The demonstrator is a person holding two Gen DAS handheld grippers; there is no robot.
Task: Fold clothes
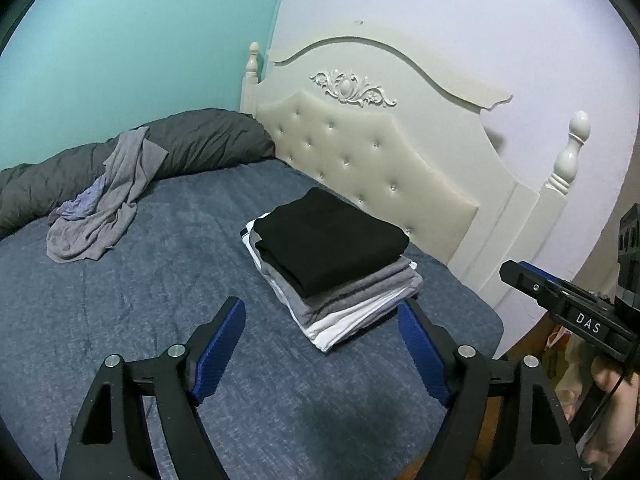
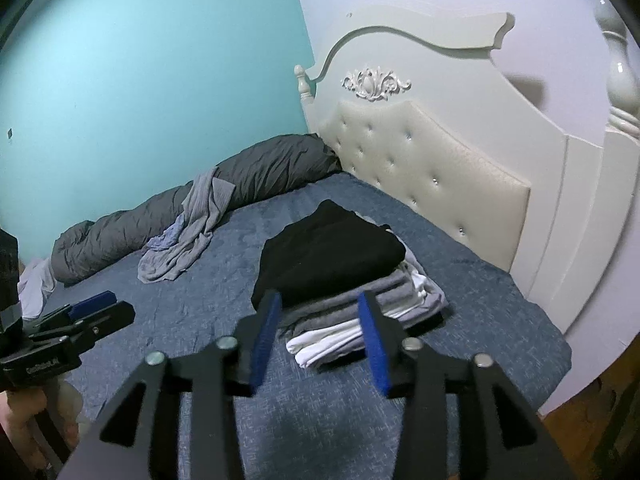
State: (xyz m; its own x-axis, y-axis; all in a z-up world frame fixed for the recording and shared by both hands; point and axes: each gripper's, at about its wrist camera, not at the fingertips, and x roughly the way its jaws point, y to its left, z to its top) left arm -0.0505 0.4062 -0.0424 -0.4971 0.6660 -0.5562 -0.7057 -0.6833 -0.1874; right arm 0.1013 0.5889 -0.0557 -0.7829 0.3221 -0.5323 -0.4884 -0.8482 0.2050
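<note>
Stack [image 1: 332, 256] of folded clothes sits near the headboard [image 1: 372, 148] on the bed [image 1: 160, 280]. I see left gripper [image 1: 322, 354] wide open, empty; right gripper [image 2: 320, 340] about half open, empty. Unfolded grey garment [image 1: 100, 208] lies far left, seemingly over another piece.

I am in a home bedroom: a bed [image 1: 120, 300] lies ahead of my tool, its tufted headboard [image 1: 360, 152] beyond.

both wrist views near, facing headboard [image 1: 372, 160]
</note>
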